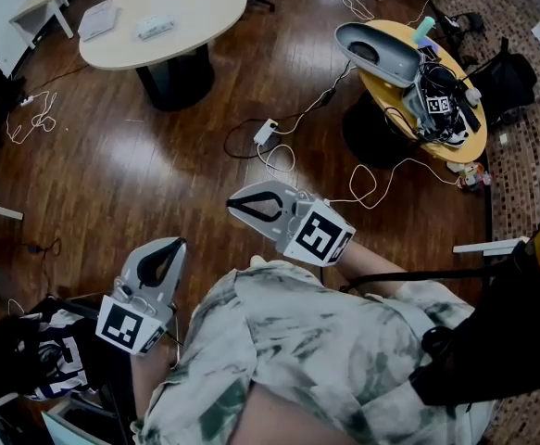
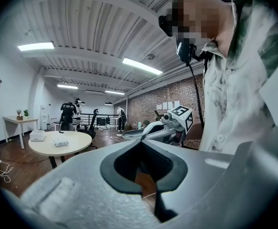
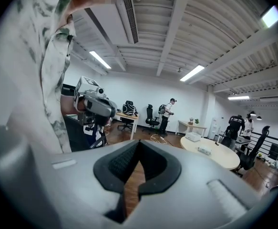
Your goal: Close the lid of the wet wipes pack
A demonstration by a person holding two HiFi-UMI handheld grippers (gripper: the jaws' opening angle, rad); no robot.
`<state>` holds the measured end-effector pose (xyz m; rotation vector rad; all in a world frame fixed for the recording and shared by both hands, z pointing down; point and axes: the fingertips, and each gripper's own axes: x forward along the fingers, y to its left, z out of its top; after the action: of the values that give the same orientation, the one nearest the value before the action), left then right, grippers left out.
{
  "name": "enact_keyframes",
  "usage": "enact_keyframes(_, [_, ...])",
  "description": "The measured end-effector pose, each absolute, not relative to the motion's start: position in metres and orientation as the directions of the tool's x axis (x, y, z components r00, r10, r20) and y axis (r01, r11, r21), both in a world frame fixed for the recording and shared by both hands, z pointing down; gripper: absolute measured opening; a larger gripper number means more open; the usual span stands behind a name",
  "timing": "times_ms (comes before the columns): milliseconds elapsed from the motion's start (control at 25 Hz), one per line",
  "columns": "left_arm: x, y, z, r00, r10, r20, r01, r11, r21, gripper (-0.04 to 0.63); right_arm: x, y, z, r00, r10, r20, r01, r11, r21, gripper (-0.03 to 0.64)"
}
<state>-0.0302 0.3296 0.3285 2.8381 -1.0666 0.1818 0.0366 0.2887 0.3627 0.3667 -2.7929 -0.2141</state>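
Left gripper (image 1: 181, 243) and right gripper (image 1: 231, 205): both pressed together, empty, held idle at the chest. The white item (image 1: 156, 28) on the distant round table (image 1: 205, 7) is possibly the pack.

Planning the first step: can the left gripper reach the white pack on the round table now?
Probably not: the left gripper is shut near the person's body, and the white pack lies far across the floor.

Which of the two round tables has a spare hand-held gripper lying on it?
The yellow round table at the head view's upper right: a grey hand-held gripper lies there among cables. The pale round table at upper left holds none.
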Motion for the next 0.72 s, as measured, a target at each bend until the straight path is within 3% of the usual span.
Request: enact_keyframes(720, [-0.069, 0.345, 0.327, 0.779, -0.614, 0.129, -0.623, -0.78, 0.049, 0.002, -0.003, 0.314, 0.355, -0.904, -0.313, 0.291, -0.256, 0.942, 0.216, 0.008])
